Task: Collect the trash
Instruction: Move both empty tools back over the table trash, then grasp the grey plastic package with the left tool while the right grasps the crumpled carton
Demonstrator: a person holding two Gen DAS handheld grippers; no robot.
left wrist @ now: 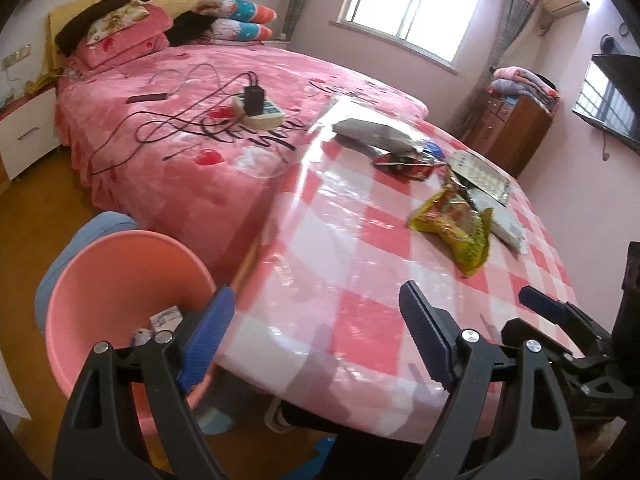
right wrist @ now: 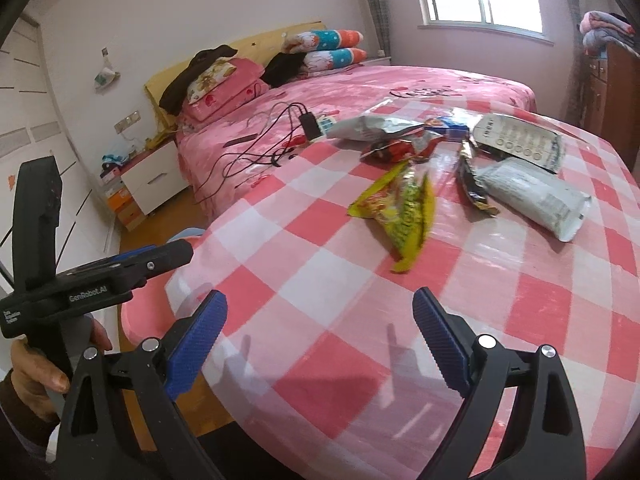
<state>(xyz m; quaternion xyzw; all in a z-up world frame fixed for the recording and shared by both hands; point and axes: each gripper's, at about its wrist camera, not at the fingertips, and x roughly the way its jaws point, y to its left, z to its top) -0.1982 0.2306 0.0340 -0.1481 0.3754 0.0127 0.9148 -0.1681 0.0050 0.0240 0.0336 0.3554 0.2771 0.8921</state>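
Observation:
Several empty wrappers lie on a round table with a pink checked cloth: a yellow snack bag, a red wrapper, a dark narrow wrapper and grey-white pouches. The yellow bag also shows in the left wrist view. A pink basin with a few scraps in it stands left of the table. My left gripper is open and empty over the table's near edge, beside the basin. My right gripper is open and empty above the cloth, short of the yellow bag.
A pink bed behind the table carries a power strip, cables and a phone. A white nightstand stands by the headboard. A wooden cabinet is at the far right. The floor is wooden.

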